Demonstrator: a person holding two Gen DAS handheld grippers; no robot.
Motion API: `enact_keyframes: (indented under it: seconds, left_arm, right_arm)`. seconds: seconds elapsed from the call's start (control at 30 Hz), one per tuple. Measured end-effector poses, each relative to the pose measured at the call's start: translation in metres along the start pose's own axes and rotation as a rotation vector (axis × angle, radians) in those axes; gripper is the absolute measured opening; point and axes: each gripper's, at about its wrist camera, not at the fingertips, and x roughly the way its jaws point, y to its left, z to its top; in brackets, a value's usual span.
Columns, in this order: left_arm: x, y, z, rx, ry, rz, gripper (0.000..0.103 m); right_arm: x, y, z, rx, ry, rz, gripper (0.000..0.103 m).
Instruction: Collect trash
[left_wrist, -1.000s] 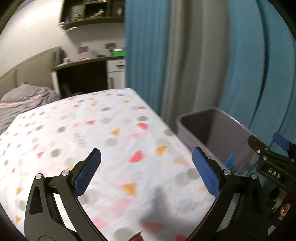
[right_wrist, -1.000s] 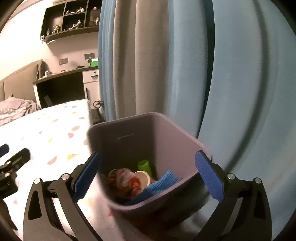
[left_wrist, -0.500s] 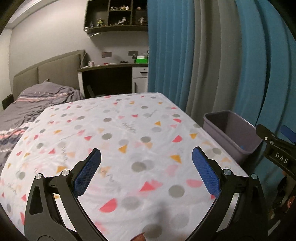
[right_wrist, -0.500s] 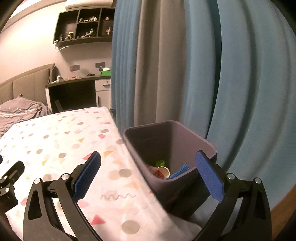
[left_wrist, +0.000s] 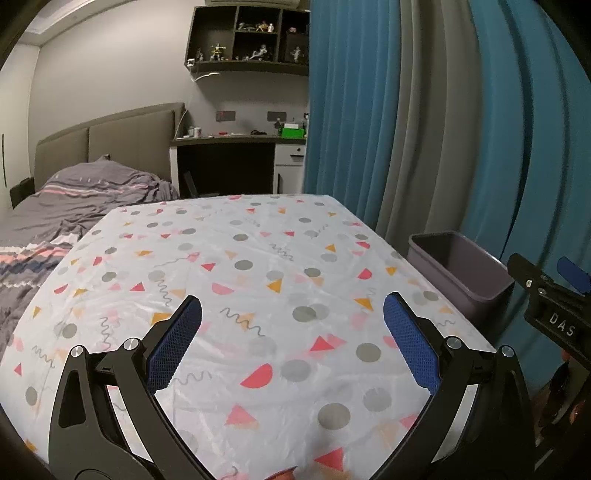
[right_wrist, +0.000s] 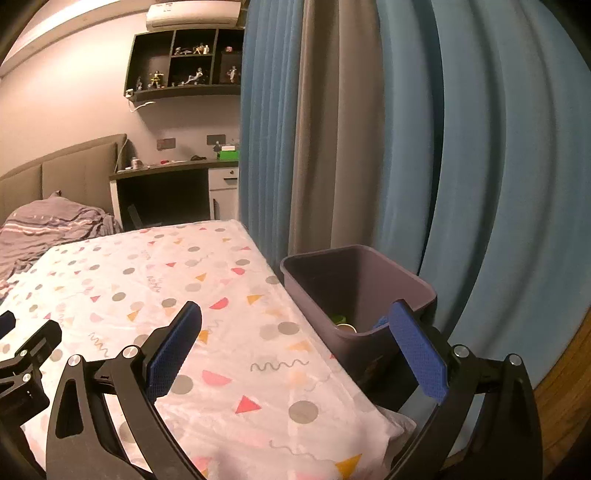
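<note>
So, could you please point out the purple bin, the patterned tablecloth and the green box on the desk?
purple bin (right_wrist: 415, 291): right wrist view, far rim.
patterned tablecloth (left_wrist: 258, 266): left wrist view, bare middle.
green box (left_wrist: 293, 131): left wrist view, front face.

— What colours does the cloth (left_wrist: 258, 280) on the tabletop carry?

— White, scattered with grey dots, red and pink half-circles, orange triangles and thin dark squiggles.

— And the bin (right_wrist: 354, 291) beside it?

— Dull purple-grey all over; inside, a scrap of green (right_wrist: 338, 318) and a bit of blue (right_wrist: 382, 322) show.

— The curtains (left_wrist: 480, 129)?

— Teal-blue folds alternating with grey ones.

— The bed?

— A grey blanket (left_wrist: 74, 199) with pink, white and dark blue stripes, against a taupe headboard (left_wrist: 110, 140).

— And the tongs?

— The left tongs (left_wrist: 291, 325) and right tongs (right_wrist: 295, 332) have black frames with blue textured pads (left_wrist: 173, 347). A green box (left_wrist: 292, 131) sits on the far dark desk.
</note>
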Motion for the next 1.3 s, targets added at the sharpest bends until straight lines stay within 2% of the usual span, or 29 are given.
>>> enact_keyframes:
  seconds: [0.6,1.3]
  left_arm:
    - [-0.007,0.006,0.000,-0.026,-0.007,-0.020,0.097]
    - [-0.007,-0.007,0.003,-0.015,-0.003,-0.040,0.097]
  right_arm:
    - [-0.011,0.014,-0.001,-0.015,-0.016,0.025,0.097]
    - [-0.011,0.015,0.001,-0.009,-0.020,0.019,0.098]
